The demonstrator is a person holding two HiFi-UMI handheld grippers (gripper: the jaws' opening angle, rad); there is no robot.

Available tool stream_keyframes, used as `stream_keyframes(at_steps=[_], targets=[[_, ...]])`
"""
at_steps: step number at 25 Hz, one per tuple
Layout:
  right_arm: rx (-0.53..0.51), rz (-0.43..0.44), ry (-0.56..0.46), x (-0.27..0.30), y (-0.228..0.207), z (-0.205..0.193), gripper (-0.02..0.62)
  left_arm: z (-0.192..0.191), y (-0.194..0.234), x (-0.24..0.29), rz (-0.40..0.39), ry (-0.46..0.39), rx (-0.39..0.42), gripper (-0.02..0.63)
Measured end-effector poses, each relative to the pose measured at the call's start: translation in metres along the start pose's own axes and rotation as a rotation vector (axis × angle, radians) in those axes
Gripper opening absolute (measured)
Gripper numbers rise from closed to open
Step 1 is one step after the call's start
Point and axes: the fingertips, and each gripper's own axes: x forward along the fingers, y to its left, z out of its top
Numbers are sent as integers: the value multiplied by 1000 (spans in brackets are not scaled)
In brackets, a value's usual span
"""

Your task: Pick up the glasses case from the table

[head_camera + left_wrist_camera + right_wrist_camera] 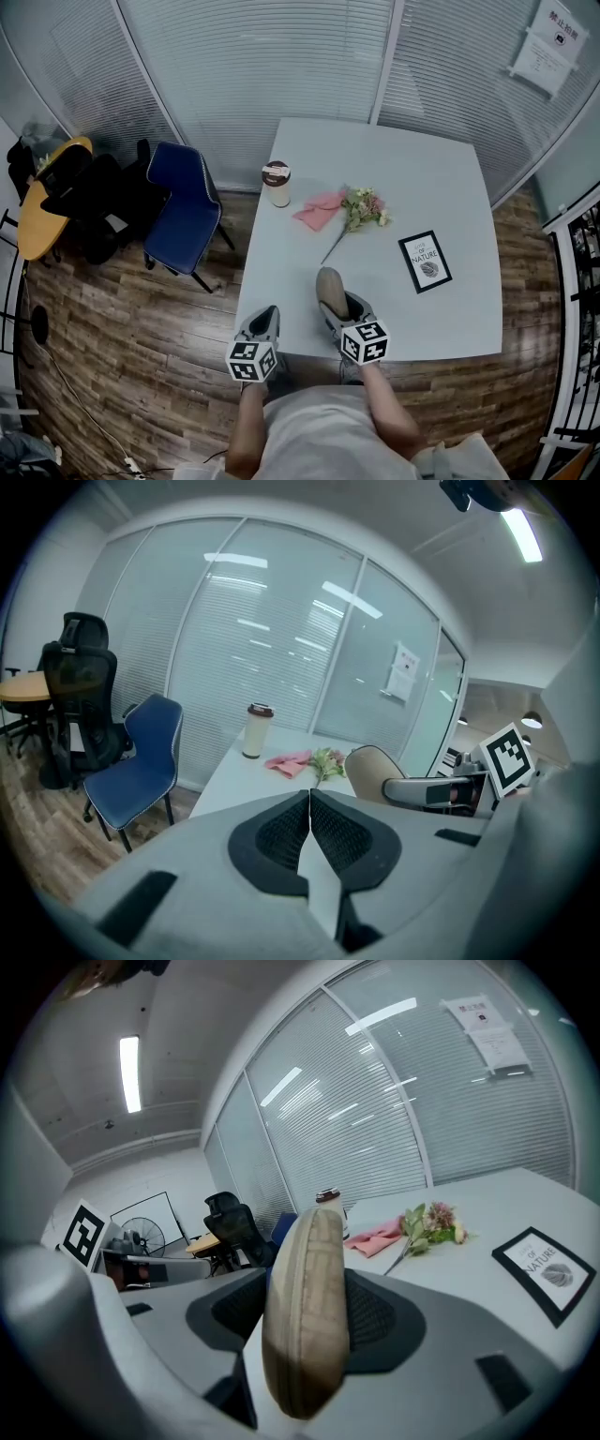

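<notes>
The glasses case (330,286) is a beige oval shell. It stands on its narrow edge between the fingers of my right gripper (334,306), which is shut on it over the near part of the white table (441,187). In the right gripper view the case (305,1307) fills the gap between the dark pads (380,1321). My left gripper (265,321) hovers at the table's near left edge, beside the right one, and is shut on nothing. In the left gripper view its pads (281,834) meet at the tips, and the case (371,764) shows to the right.
Farther out on the table are a paper cup (277,184), a pink cloth (319,210), a small bunch of flowers (362,208) and a framed card (425,262). A blue chair (183,211), a black office chair (89,202) and a yellow round table (36,216) stand left. Glass walls with blinds lie behind.
</notes>
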Motion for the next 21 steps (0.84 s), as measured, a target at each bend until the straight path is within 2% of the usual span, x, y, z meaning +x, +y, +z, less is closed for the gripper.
stream_keyframes(at_steps=[21], targets=[[18, 19, 17, 12, 3, -4, 247, 1, 8, 2, 5, -7, -7, 9]])
